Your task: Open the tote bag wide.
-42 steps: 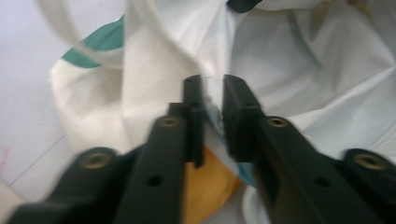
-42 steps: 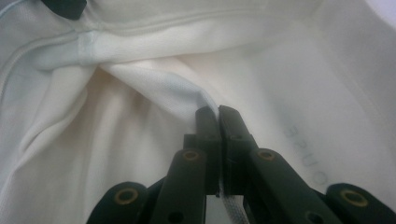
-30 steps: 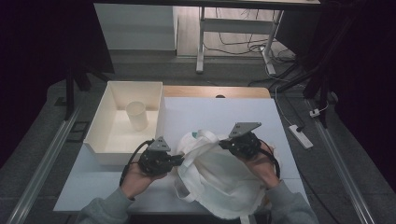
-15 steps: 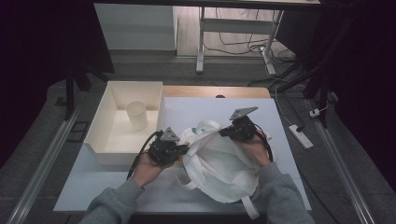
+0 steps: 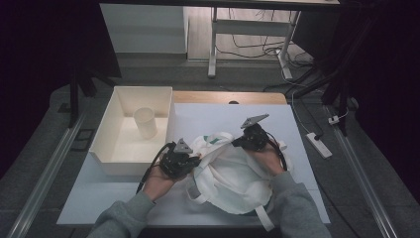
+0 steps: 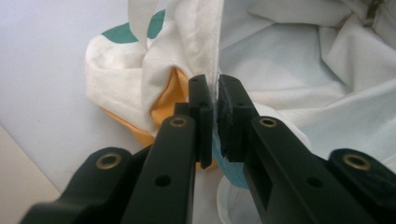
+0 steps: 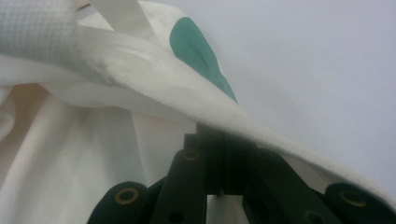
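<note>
i have the white cloth bag [image 5: 233, 176] lying crumpled on the white table [image 5: 99, 198], near the front edge, between my two hands. my left gripper [image 5: 190, 159] is clamped on a fold of the bag's left rim; in the left gripper view the jaws are pressed together with only a thin layer of white fabric [image 6: 215, 88] between them, and orange and teal patches of the bag peek out beside and under them. my right gripper [image 5: 240, 143] is closed too, pinching the hem at the bag's far right side; in the right gripper view the thick seam [image 7: 154, 79] drapes over the closed jaws, with a green patch [image 7: 196, 46] just beyond.

the job in hand looks like spreading the bag's mouth open. to do it well i'd pull the two rims apart evenly, keep them low over the table, and watch that each pinch holds one layer only, since i can't tell whether the right jaws caught both sides. the straps [image 5: 262, 218] trailing off the front could snag on my sleeves.

the white tray [image 5: 106, 148] sits just to the left of my left hand, with a pale cup [image 5: 145, 123] upright inside it, so a wide swing left would knock its wall. a power strip [image 5: 318, 145] lies on the floor off to the right, well apart.
</note>
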{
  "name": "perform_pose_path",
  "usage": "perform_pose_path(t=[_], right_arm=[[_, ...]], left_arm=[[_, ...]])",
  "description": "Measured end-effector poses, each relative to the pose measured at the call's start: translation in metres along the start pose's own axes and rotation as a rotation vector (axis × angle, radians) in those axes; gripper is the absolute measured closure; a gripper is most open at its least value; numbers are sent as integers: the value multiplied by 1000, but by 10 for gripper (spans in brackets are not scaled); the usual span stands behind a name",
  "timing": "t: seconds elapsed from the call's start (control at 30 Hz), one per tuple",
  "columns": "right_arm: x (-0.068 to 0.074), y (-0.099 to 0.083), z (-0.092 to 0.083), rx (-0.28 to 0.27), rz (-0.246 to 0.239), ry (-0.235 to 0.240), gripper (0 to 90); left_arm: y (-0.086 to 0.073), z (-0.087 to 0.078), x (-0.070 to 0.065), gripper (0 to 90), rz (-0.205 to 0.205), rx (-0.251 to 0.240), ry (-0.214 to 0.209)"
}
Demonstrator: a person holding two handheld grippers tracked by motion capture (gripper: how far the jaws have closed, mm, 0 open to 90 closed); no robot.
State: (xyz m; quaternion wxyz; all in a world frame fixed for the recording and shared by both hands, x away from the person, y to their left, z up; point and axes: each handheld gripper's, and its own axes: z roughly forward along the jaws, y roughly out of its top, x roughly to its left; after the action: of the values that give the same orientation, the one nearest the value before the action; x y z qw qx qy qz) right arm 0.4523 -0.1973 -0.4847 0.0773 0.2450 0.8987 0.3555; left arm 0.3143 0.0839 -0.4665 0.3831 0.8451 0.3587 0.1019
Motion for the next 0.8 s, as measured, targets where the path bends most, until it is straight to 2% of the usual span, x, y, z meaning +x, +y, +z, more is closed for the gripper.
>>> perform_pose_path(t=[0.37, 0.63, 0.7, 0.8], right_arm=[[1, 0, 2, 6, 4, -1, 886], [2, 0, -1, -4, 12, 3, 881], [3, 0, -2, -4, 11, -1, 857], [9, 2, -10, -25, 25, 5, 700]], left_arm=[[-4, 3, 6, 837, -29, 1, -30], [-4, 3, 7, 834, -32, 0, -38], [-4, 2, 6, 824, -30, -7, -48], [-4, -1, 7, 754, -39, -25, -73]])
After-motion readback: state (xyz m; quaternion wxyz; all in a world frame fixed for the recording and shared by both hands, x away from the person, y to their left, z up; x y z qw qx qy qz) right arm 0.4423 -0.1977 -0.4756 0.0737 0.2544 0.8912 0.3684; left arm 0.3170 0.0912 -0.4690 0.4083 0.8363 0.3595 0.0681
